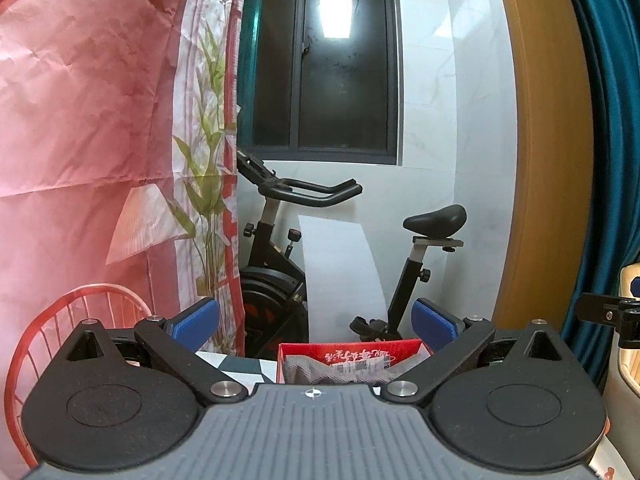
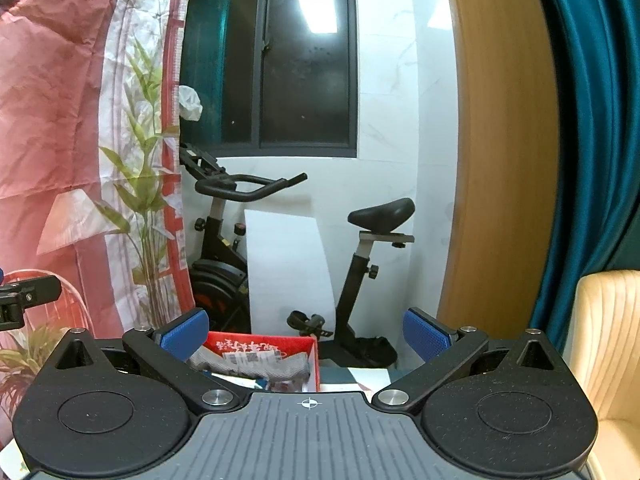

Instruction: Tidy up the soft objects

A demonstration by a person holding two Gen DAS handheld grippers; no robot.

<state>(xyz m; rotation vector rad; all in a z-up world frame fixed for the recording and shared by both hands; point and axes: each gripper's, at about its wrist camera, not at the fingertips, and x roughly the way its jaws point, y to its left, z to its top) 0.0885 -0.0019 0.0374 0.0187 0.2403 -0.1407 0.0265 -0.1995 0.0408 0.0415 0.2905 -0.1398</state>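
Both my grippers, left point(image 1: 316, 322) and right point(image 2: 306, 330), are spread wide and empty. The grey cloth point(image 1: 320, 372) slumps in the red box point(image 2: 308, 354) ahead on the table, lying crosswise. It looks light and floppy; I'd pinch a raised fold

Exercise bike point(image 1: 320, 264) below dark window point(image 1: 320, 60); white wall, teal curtain point(image 2: 592, 120), cream chair point(image 2: 608, 360).
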